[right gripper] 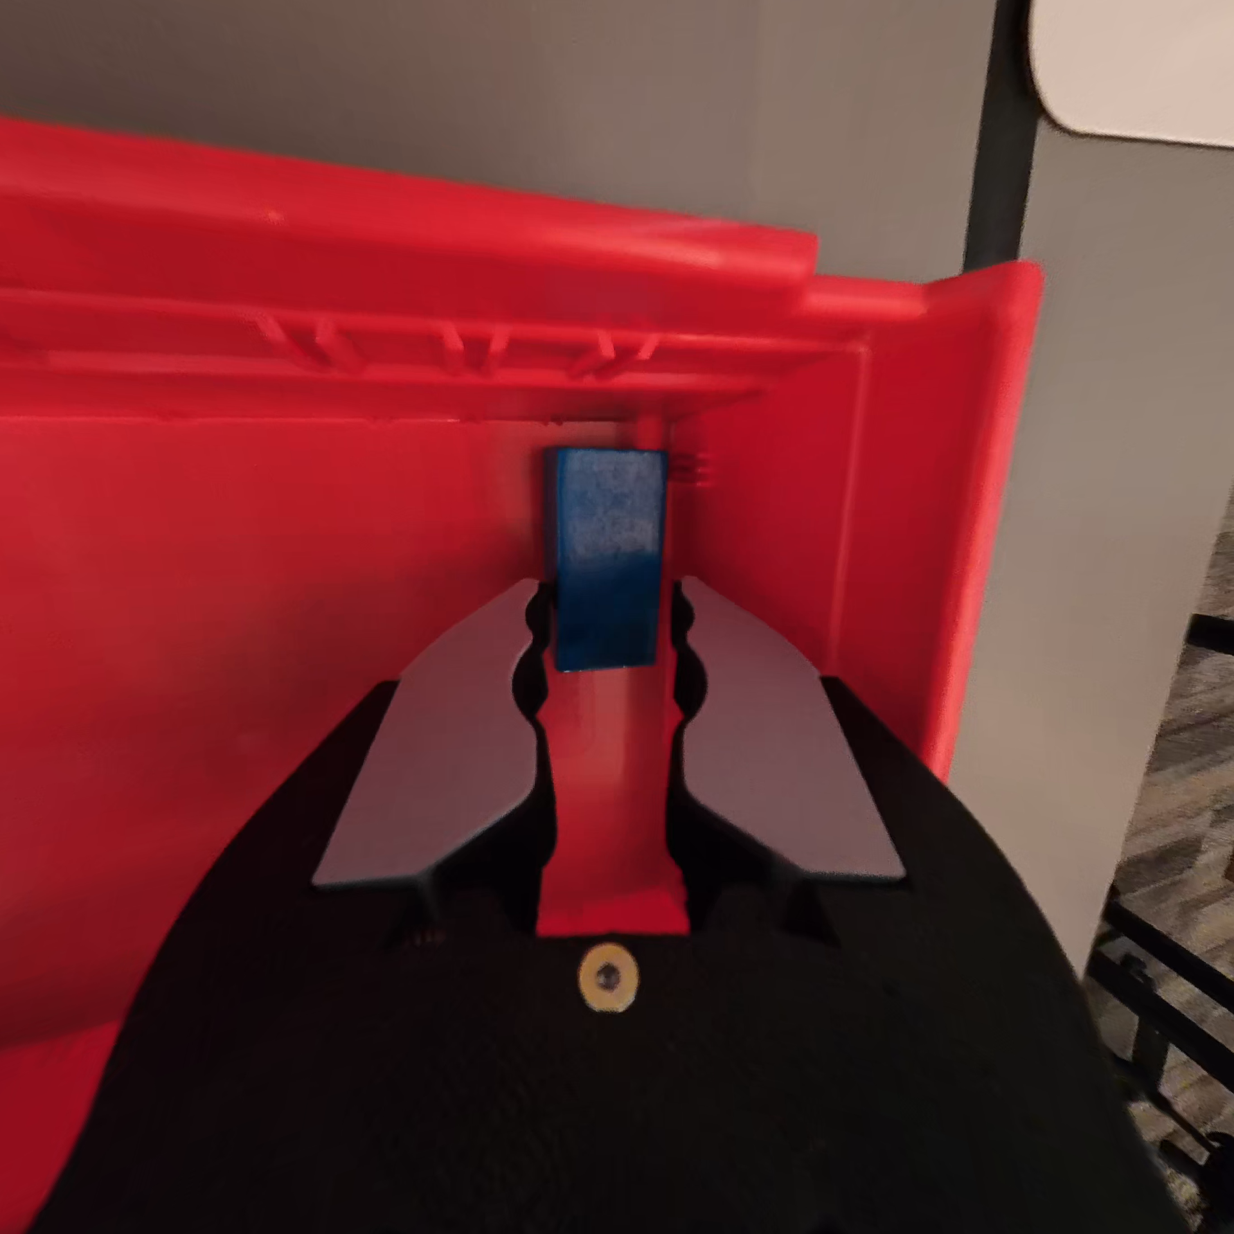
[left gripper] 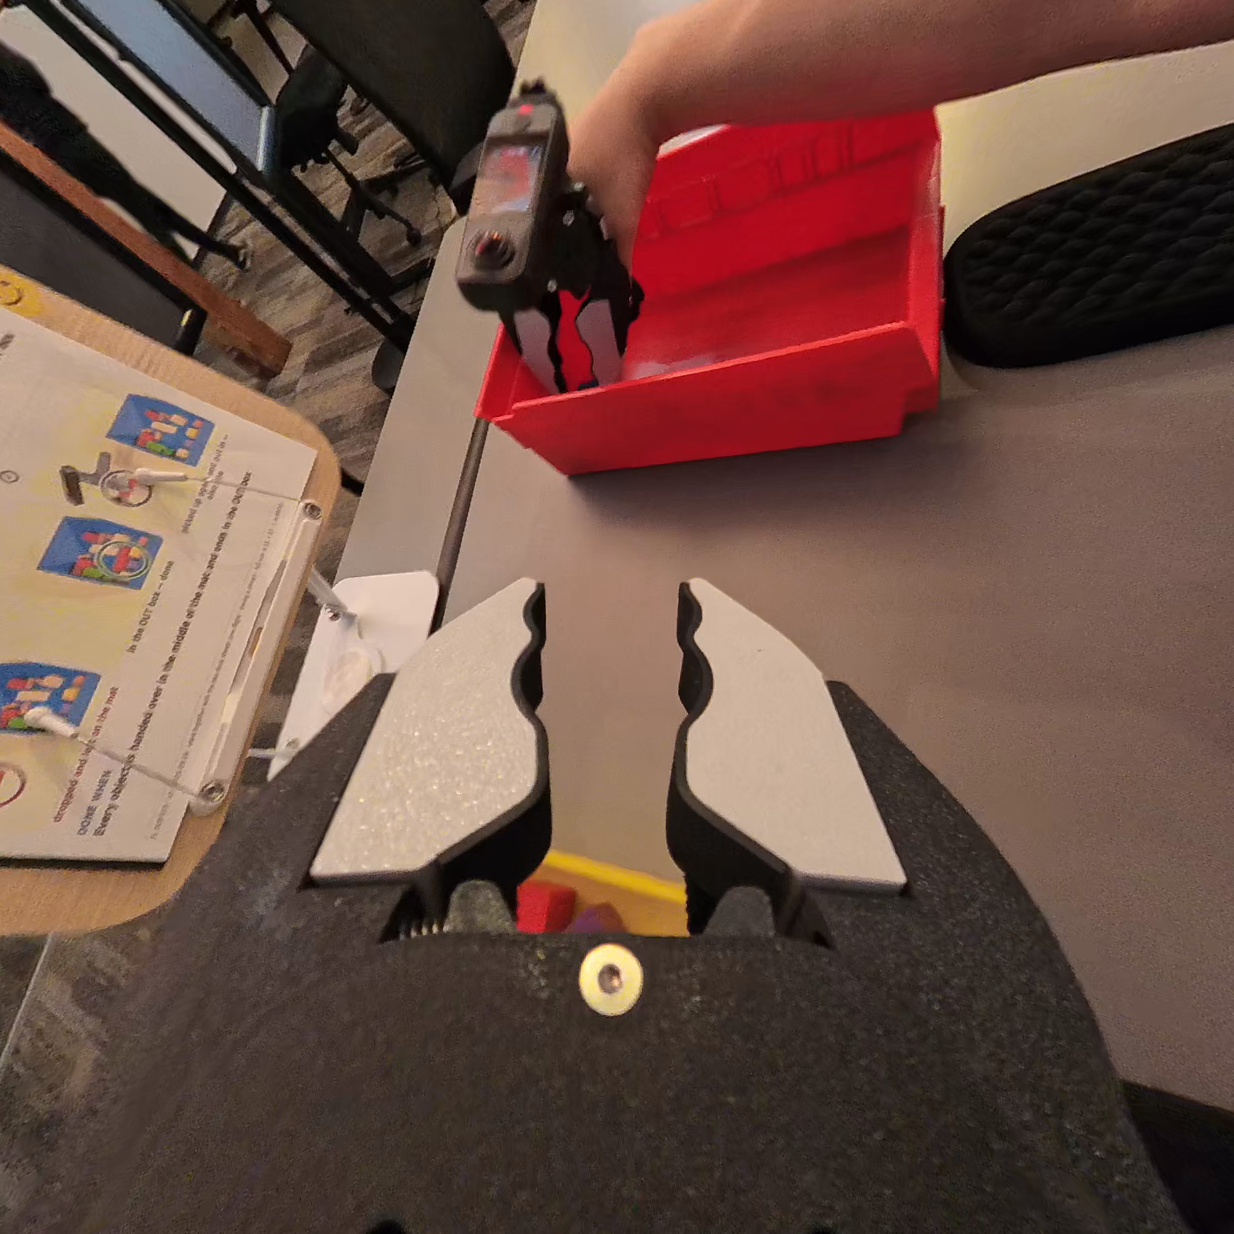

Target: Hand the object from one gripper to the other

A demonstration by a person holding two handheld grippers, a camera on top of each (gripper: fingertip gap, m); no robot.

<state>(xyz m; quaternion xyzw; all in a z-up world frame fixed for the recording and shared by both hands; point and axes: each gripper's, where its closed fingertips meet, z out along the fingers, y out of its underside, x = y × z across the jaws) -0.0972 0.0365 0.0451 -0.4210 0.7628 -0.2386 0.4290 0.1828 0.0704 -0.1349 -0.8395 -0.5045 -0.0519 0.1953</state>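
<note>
My right gripper (right gripper: 609,587) reaches into a red bin (right gripper: 267,567) and is shut on a small blue block (right gripper: 604,527). It grips the block's near end between its fingertips, and the far end points into the bin's corner. In the left wrist view a hand (left gripper: 668,113) holds the right gripper (left gripper: 579,384), whose tips are down inside the red bin (left gripper: 768,414); the bin's wall hides the block there. My left gripper (left gripper: 611,594) is open and empty, above the grey table (left gripper: 868,668) and well short of the bin.
A black textured pad (left gripper: 1102,247) lies right of the bin. A wooden board with an instruction sheet (left gripper: 133,601) stands to the left beyond the table edge. A yellow container with red and purple blocks (left gripper: 601,895) shows below my left gripper. Chairs (left gripper: 400,80) stand behind.
</note>
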